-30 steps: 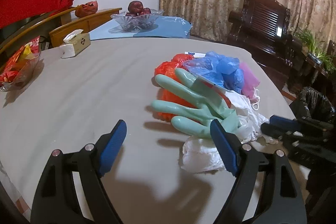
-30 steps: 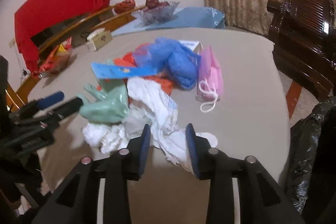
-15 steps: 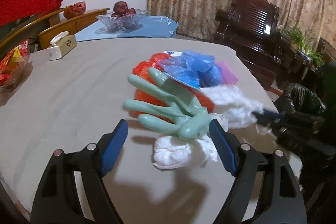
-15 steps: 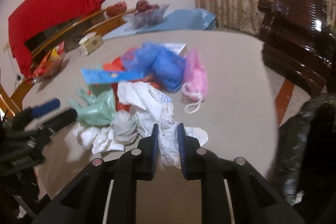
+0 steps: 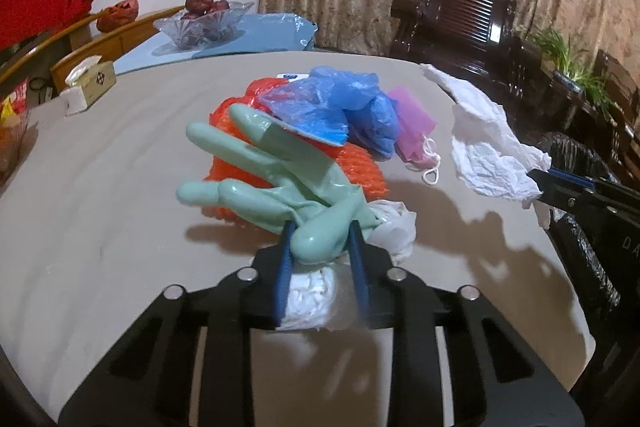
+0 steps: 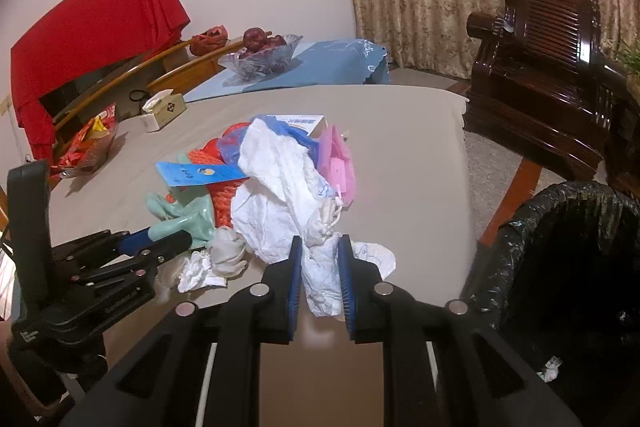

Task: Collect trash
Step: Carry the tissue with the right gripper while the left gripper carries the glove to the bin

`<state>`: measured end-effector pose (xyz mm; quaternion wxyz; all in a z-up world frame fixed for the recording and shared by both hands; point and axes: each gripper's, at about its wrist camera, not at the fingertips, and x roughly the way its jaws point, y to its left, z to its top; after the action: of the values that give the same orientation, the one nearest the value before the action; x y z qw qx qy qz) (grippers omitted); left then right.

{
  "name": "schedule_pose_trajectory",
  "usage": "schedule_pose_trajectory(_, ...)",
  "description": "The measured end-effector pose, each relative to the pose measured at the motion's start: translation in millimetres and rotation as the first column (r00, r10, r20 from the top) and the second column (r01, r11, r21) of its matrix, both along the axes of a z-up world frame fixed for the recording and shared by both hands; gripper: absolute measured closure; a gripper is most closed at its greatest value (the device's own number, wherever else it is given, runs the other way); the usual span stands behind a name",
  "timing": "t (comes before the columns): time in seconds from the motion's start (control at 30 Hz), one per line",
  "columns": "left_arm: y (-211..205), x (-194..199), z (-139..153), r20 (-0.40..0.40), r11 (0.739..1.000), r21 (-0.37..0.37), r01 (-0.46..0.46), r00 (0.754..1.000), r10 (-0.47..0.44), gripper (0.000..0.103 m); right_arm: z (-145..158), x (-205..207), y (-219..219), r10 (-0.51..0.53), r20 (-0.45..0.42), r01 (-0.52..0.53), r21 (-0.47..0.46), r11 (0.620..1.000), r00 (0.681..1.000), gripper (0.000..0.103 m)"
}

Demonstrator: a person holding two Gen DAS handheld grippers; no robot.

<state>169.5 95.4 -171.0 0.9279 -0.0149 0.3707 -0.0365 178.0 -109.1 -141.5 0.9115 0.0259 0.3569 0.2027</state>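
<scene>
Nearest the left hand-held gripper (image 5: 322, 251), jaws closing on the mint rubber glove (image 5: 276, 183), slick and puffy; it may squirt out. Right hand-held gripper (image 6: 320, 267) clenches crinkled white paper (image 6: 280, 187), which could tear. Farther on the table (image 5: 120, 155): orange mesh (image 5: 360, 167), blue plastic (image 5: 340, 103). Black-lined bin (image 6: 560, 247) right.

Your left tongs (image 5: 321, 243) point down at a slant, their jaws closing with the thumb of the green rubber glove (image 5: 276, 183) pinched between the blue pads. Your right tongs (image 6: 320, 269) slant down too, clamped narrowly on the crumpled white paper (image 6: 288, 187).
</scene>
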Motion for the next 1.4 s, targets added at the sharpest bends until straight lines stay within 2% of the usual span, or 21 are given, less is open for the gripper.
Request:
schedule_pose_trajectory(0.17, 2, -7, 9, 0.024, 1.0, -0.009, 0.003, 1.0, -0.003, 0.088, 2, -2, 0, -0.004, 0.005, 0.004, 0.003, 1.0, 1.0, 0.085)
schedule_pose_trajectory(0.4, 20, -20, 21, 0.042, 0.998, -0.059, -0.017, 0.999, 0.019, 0.092, 4, -7, -5, -0.009, 0.011, 0.009, 0.002, 1.0, 1.0, 0.085)
schedule_pose_trajectory(0.6, 18, -21, 23, 0.039, 0.998, -0.065, 0.006, 0.999, -0.003, 0.094, 4, -5, -3, -0.016, 0.006, 0.016, 0.003, 1.0, 1.0, 0.085)
schedule_pose_trajectory(1.13, -18, -31, 68, 0.122, 0.977, -0.185, 0.11, 0.989, -0.088, 0.097, 36, -20, -27, -0.062, 0.077, 0.061, 0.024, 0.998, 0.995, 0.085)
schedule_pose_trajectory(1.4, -47, -37, 83, 0.156, 0.962, -0.194, 0.19, 0.974, -0.161, 0.097, 56, -33, -53, -0.108, 0.113, 0.106, 0.022, 0.994, 0.988, 0.085)
